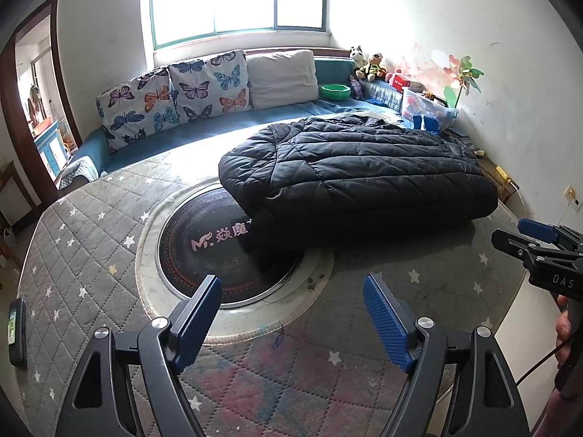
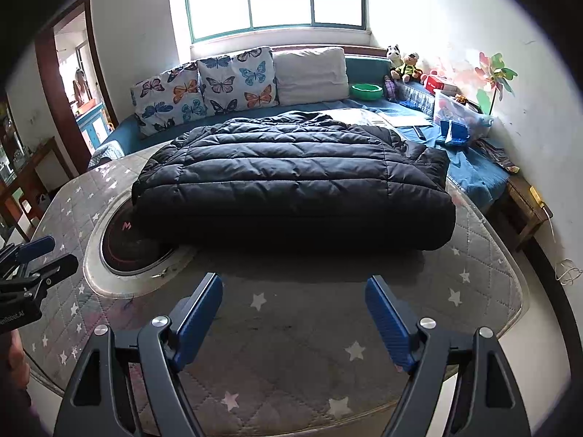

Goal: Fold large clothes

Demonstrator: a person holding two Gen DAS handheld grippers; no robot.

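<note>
Both the left gripper (image 1: 291,324) and the right gripper (image 2: 293,322) are hanging spread and empty, apparently because the black puffer jacket (image 2: 291,185), lying well ahead of both on the quilted table cover (image 2: 291,357), already looks folded into a compact bundle.

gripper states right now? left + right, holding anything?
Left gripper: open, holding nothing, above the quilted table cover.
Right gripper: open, holding nothing, short of the black puffer jacket.
</note>
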